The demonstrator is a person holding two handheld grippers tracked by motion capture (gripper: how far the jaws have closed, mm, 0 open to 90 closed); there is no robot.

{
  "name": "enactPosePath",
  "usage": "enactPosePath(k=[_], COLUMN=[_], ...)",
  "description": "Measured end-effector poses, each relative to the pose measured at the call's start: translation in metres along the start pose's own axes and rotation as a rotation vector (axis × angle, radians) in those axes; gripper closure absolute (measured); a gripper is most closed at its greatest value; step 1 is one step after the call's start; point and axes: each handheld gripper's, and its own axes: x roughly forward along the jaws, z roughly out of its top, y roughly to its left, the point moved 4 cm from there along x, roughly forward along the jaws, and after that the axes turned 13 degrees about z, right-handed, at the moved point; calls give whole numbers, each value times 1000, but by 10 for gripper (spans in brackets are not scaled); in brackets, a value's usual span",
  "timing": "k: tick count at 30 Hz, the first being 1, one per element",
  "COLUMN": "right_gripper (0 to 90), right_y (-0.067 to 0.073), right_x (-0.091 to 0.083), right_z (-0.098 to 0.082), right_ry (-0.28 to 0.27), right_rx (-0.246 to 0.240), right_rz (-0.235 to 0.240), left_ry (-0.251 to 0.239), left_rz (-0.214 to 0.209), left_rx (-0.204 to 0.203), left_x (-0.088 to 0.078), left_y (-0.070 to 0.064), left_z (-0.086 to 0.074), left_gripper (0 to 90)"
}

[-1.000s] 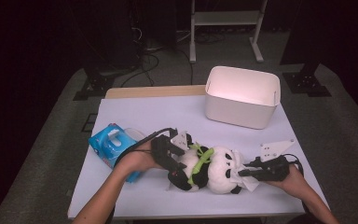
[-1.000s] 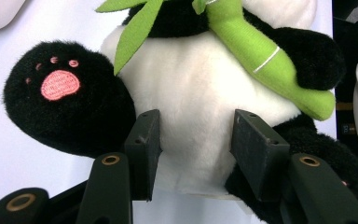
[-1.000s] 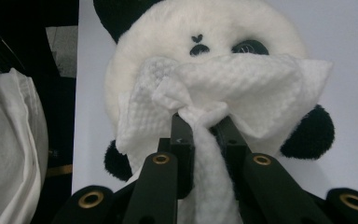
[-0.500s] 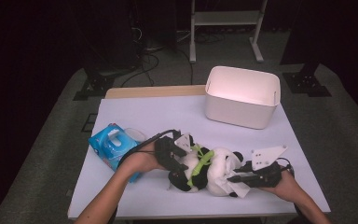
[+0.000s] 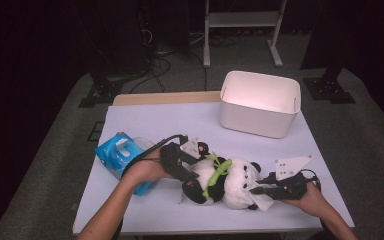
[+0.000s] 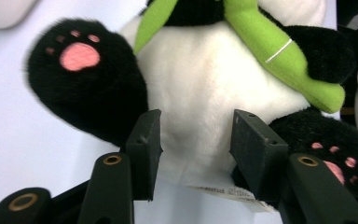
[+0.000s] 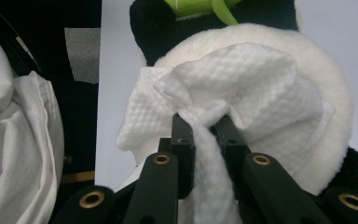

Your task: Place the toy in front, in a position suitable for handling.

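Panda plush [image 5: 225, 181] lay on its back at the near middle of the table [image 5: 170, 122], head toward the right, feet toward the left, and a green strap [image 5: 215, 172] ran across its chest. In the left gripper view its white belly [image 6: 200, 107] sat right in front of the camera, with a black paw [image 6: 81, 77] showing a pink pad at one side and a second paw [image 6: 326, 154] at the other.

At the plush's left end, the left tongs [image 6: 196, 140] stood partly open, one jaw at each side of the lower belly; whether the pads actually pressed into the fur, I couldn't tell. A small sewn label [image 6: 223, 192] peeked out just below them.

Over at the head, the right tongs [image 7: 203, 128] were closed tight on a white textured wipe [image 7: 242, 84], bunched up and lying against the panda's white head [image 7: 328, 121]. From above, that wipe [image 5: 262, 201] sat at the near right of the plush, with the right hand [image 5: 307, 196] behind it.

Farther out, a blue tissue pack [image 5: 117, 155] lay just left of the left hand [image 5: 147, 170], and a white bin [image 5: 260, 107] stood at the far right of the table, well apart from the plush.
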Motion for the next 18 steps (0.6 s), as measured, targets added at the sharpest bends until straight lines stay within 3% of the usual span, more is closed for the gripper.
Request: enactPosePath(k=[6, 18], right_gripper=[807, 809], right_y=[-2, -10], right_x=[-1, -15], right_z=[0, -12], right_ry=[21, 12], right_rx=[-2, 35], right_rz=[-6, -40], left_ry=[-33, -61], left_rz=[-22, -52], left_rx=[-30, -20], left_x=[6, 16], left_y=[-4, -13], left_z=[-1, 12], left_gripper=[534, 542])
